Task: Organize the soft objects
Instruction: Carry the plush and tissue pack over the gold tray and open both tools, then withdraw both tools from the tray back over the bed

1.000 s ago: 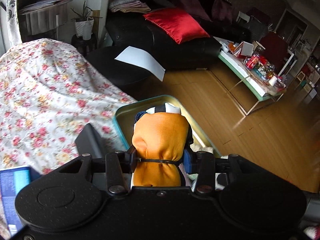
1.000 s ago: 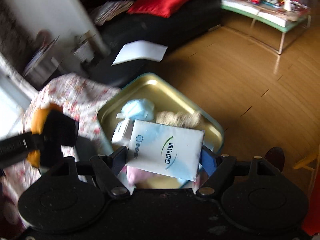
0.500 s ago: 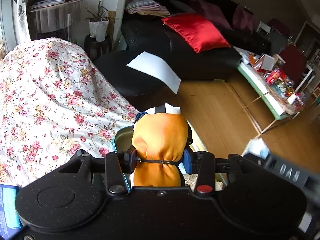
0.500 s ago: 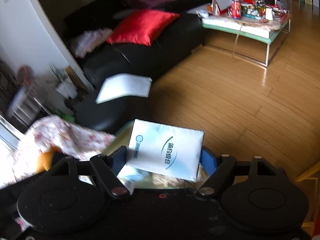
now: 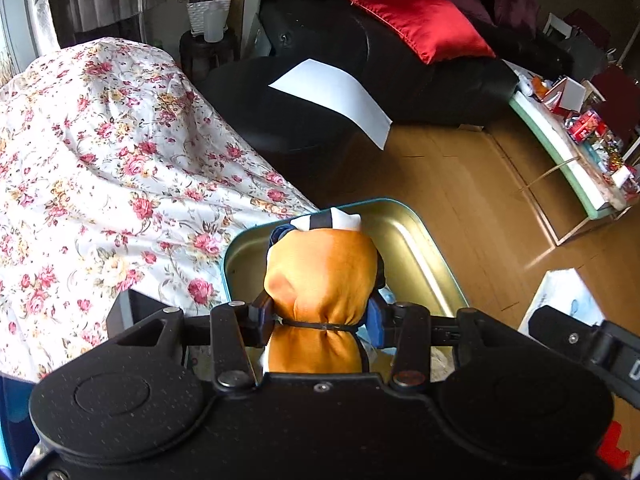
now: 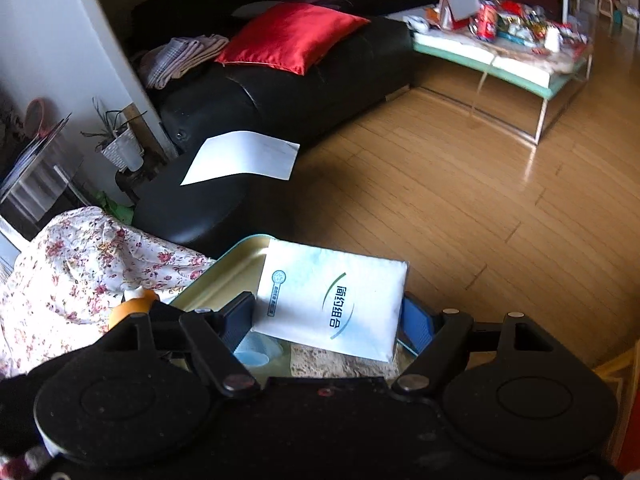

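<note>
My left gripper [image 5: 320, 320] is shut on an orange plush toy [image 5: 320, 276] with a white and dark head, held over the near end of a teal-rimmed metal tray [image 5: 424, 248]. My right gripper [image 6: 328, 320] is shut on a white tissue pack [image 6: 332, 296] with green print, held above the same tray [image 6: 224, 276]. The pack and the right gripper show at the right edge of the left wrist view [image 5: 560, 300]. The orange toy peeks in at the left of the right wrist view [image 6: 132, 308]. A pale blue soft item [image 6: 256, 352] and a beige fuzzy item [image 6: 340, 364] lie in the tray.
The tray sits at the edge of a floral-covered surface [image 5: 100, 168]. Beyond are a black ottoman with a white sheet [image 5: 332, 96], a black sofa with a red cushion [image 5: 420, 20], wooden floor [image 6: 440, 200] and a cluttered coffee table [image 6: 500, 52].
Both grippers kept their holds. The right wrist view lifted and swung from the tray's inside toward the room. The left gripper shifted so the tray's far end shows again; the right gripper came alongside.
</note>
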`<state>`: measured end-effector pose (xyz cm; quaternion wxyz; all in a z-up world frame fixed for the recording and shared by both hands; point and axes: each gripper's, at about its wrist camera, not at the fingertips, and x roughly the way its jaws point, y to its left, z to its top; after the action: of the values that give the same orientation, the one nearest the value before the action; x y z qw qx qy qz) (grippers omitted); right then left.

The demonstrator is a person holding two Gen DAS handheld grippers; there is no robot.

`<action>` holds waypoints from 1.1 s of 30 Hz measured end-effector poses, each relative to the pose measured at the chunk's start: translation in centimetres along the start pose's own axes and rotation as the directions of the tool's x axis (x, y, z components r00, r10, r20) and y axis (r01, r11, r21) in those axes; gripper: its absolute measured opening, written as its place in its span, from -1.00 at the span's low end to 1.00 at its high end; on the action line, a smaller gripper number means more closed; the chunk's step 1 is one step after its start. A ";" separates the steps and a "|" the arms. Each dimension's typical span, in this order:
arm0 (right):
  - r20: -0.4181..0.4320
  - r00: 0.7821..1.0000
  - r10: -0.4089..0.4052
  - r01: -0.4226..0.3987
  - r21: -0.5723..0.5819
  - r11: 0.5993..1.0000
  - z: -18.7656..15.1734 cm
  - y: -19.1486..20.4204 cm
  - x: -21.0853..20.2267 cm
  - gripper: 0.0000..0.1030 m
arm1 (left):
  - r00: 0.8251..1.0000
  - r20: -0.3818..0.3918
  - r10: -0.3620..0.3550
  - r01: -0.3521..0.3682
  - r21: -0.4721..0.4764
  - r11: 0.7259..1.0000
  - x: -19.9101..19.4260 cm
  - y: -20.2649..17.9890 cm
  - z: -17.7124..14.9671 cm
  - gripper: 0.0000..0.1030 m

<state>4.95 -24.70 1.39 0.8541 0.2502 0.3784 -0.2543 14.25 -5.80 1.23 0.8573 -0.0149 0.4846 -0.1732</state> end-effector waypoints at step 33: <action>-0.008 0.999 0.047 -0.047 -0.007 0.999 -0.6 -0.5 -0.9 0.64 | 0.997 0.049 0.057 -0.058 0.021 0.998 -3.8 1.4 -2.9 0.54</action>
<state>3.84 -24.46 1.62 0.8593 0.2569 0.3765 -0.2320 10.41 -2.88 2.52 0.8736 0.0044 0.4618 -0.1535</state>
